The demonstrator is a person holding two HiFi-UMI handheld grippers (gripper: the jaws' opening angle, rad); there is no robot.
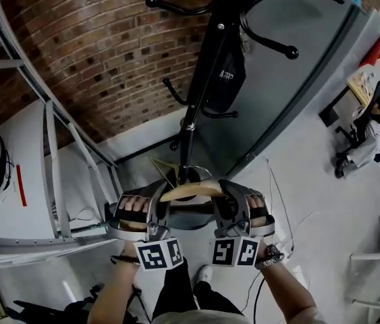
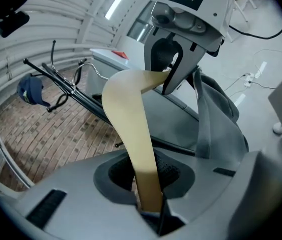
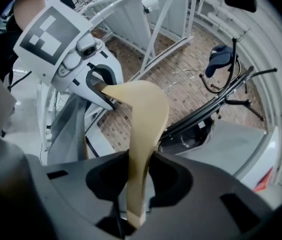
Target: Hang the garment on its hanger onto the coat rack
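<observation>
A pale wooden hanger [image 1: 188, 192] is held level between both grippers, with a grey garment [image 1: 191, 216] draped under it. My left gripper [image 1: 157, 206] is shut on the hanger's left arm [image 2: 130, 129], and my right gripper [image 1: 226, 206] is shut on its right arm [image 3: 143, 129]. Just beyond the hanger stands the black coat rack [image 1: 206, 73], its pole running down to its base. Curved hooks [image 1: 285, 48] spread at its top. A black bag [image 1: 229, 79] hangs on the rack. A blue cap [image 3: 221, 59] sits on one hook. Grey cloth [image 2: 216, 119] hangs beside the right gripper [image 2: 181, 44].
A brick wall [image 1: 95, 59] and a grey panel [image 1: 311, 86] stand behind the rack. A white metal frame [image 1: 55, 174] is at the left. Cables [image 1: 276, 201] lie on the floor at the right. A seated person [image 1: 372, 133] is at the far right.
</observation>
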